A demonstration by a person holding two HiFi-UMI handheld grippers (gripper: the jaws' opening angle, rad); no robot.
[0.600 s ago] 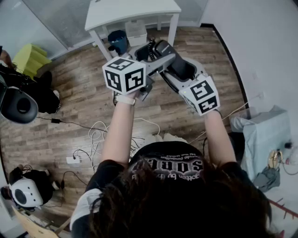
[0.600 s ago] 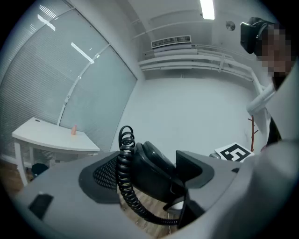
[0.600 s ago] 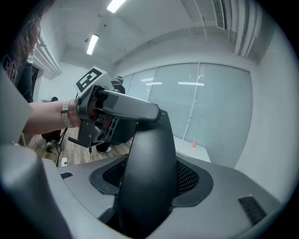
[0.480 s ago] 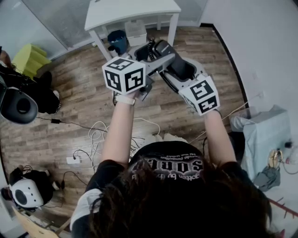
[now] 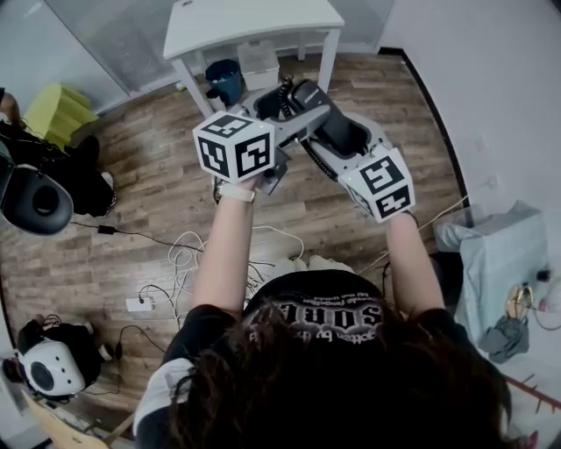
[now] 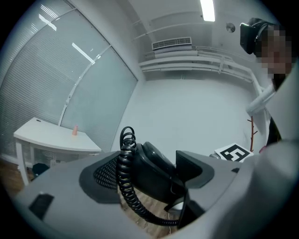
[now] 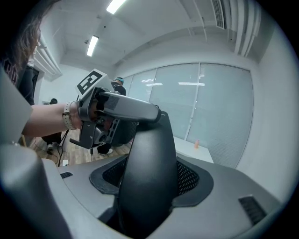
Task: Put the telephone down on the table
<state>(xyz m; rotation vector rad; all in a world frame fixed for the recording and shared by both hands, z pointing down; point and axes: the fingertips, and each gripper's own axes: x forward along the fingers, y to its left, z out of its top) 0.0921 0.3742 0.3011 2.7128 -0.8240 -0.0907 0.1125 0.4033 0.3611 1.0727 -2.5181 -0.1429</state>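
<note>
Left gripper (image 6: 148, 179) pinches the cord end of the telephone handset (image 7: 152, 140), the coiled cord (image 6: 124, 177) hanging by its left pad. Right gripper (image 7: 148, 186) clamps the handset's other end, jaws wide around it. Handset spans both grippers in the air; the white table (image 5: 254, 22) lies beyond them.

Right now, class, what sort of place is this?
Probably an office or lab room: frosted glass walls, a white table, loose cables on the wood floor, strip lights overhead.
</note>
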